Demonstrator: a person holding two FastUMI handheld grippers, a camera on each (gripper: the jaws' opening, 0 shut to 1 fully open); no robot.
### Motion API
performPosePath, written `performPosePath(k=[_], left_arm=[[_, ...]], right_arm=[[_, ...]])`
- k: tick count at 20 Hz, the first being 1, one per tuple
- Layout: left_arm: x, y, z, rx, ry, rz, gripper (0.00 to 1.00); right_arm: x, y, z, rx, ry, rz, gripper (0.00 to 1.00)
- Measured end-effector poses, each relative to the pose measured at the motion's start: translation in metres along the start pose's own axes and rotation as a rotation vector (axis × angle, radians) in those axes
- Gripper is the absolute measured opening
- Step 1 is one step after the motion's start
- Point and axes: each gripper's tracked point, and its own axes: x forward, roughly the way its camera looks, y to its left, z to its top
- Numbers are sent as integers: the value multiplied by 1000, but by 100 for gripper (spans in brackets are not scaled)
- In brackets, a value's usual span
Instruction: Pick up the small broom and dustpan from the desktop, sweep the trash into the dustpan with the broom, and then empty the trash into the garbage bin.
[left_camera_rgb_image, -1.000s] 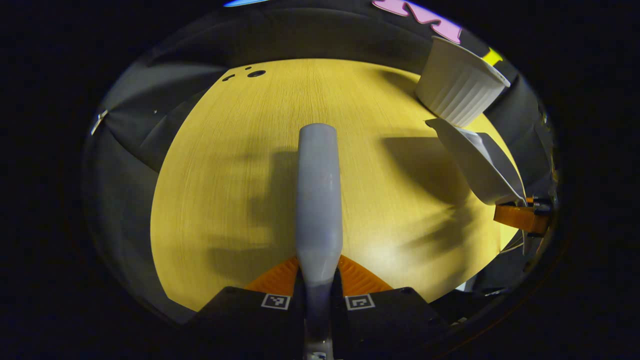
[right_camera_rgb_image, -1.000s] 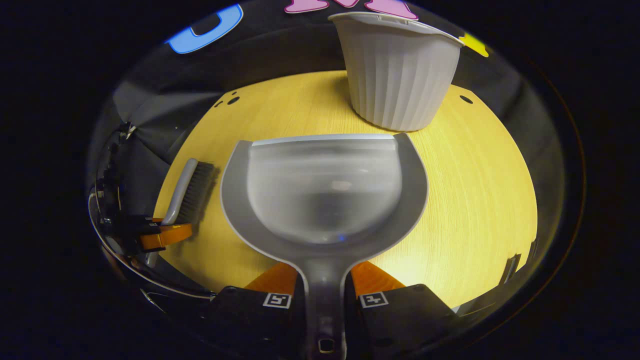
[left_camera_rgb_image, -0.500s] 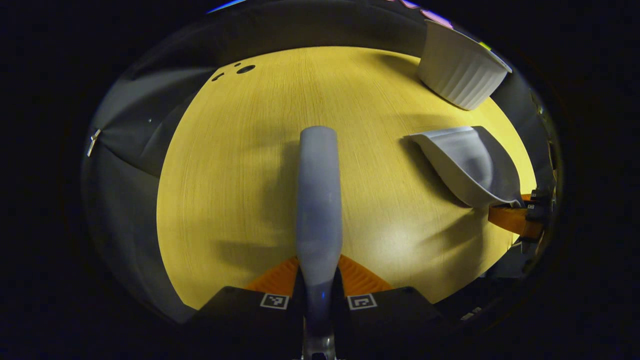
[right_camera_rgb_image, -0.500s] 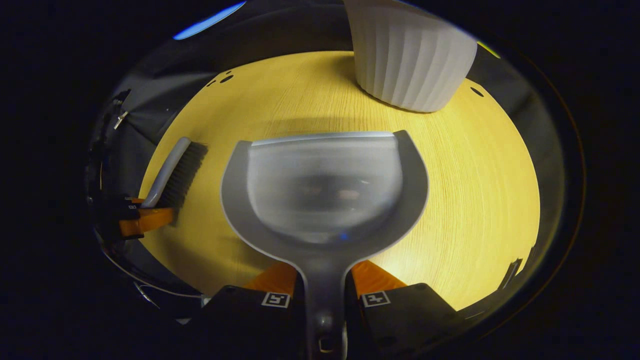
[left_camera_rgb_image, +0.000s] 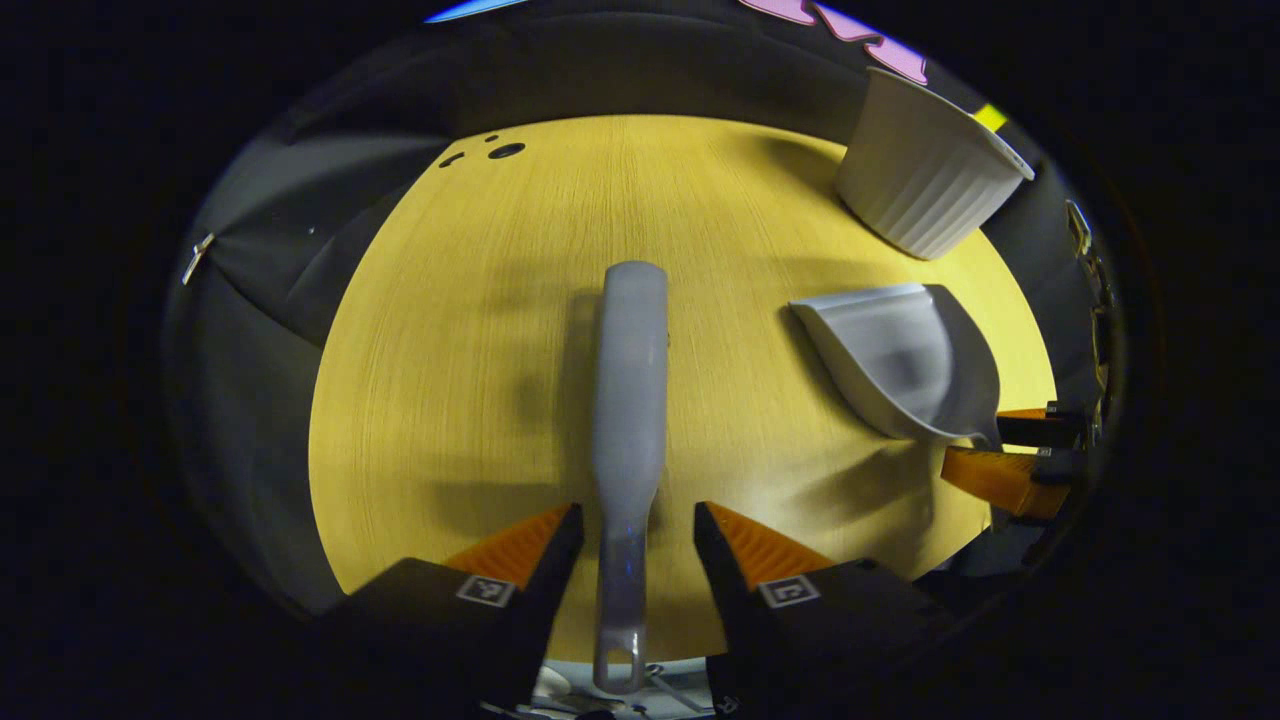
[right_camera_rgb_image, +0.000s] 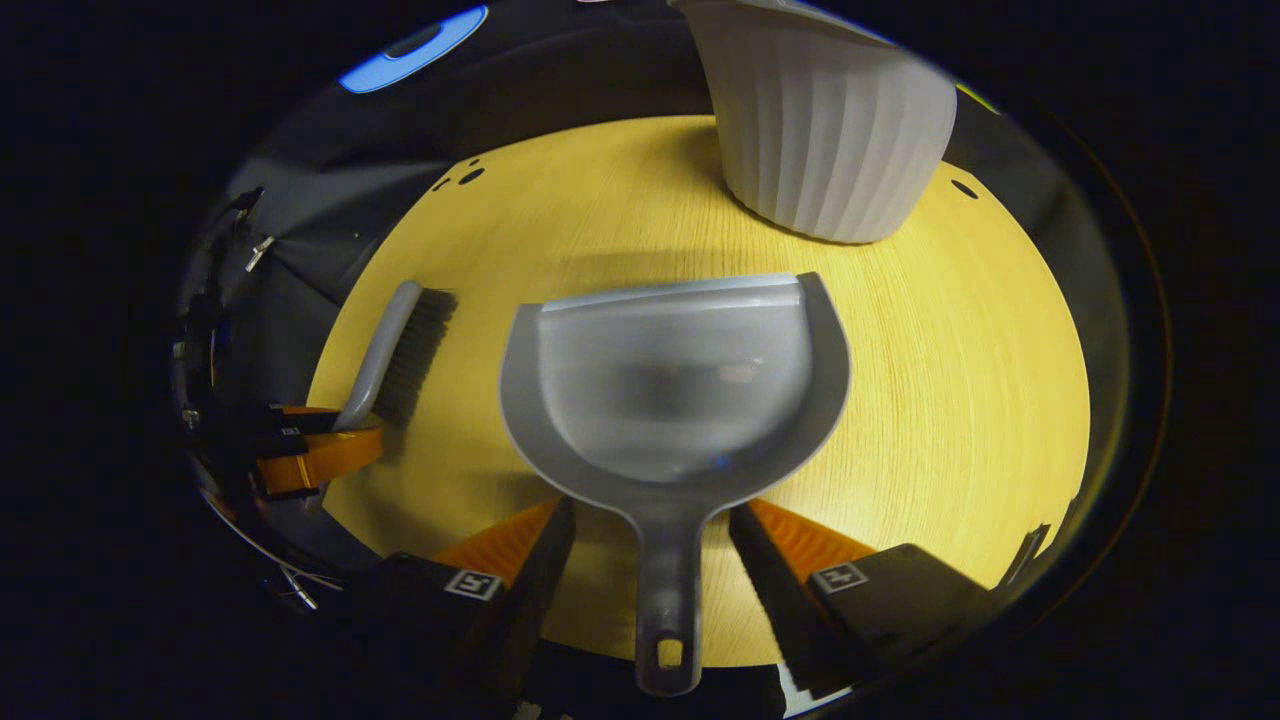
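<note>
The broom (left_camera_rgb_image: 630, 400) lies on the wood-grain bench (left_camera_rgb_image: 450, 350), its handle between the left gripper's (left_camera_rgb_image: 630, 535) spread fingers, untouched. The dustpan (right_camera_rgb_image: 680, 390) rests flat, its handle between the right gripper's (right_camera_rgb_image: 650, 530) spread fingers. The ribbed bin (right_camera_rgb_image: 830, 130) stands just beyond. The right gripper view shows the broom's dark bristles. Bare bench lies left of the broom.

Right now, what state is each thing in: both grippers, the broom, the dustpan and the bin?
left gripper: open, fingers either side of the broom handle, not pressing.
right gripper: open, fingers apart from the dustpan handle.
broom: lying on the desktop, released.
dustpan: resting on the desktop, no trash visible inside.
garbage bin: upright; contents hidden.
</note>
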Motion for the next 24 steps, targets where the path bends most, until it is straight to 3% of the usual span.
performPosePath(k=[1,2,4,8,15,20,24], left_arm=[[-6,-1,0,-10,-17,0,80],[-11,-2,1,-17,-41,4,93],[-32,-6,0,-28,-88,6,97],[-79,-14,17,-34,-285,-12,97],[-192,-37,57,-84,-751,70,96],[-241,-45,62,-92,-933,187,96],[-244,-66,52,-91,-962,148,96]], right_arm=[[-9,2,2,0,-16,2,100],[-17,2,4,2,-36,5,99],[-37,4,14,-4,-89,7,99],[-97,6,52,-70,-296,-11,99],[-197,14,113,-95,-729,-17,99],[-231,-3,110,-99,-831,-53,99],[-233,-6,95,-117,-845,-60,98]])
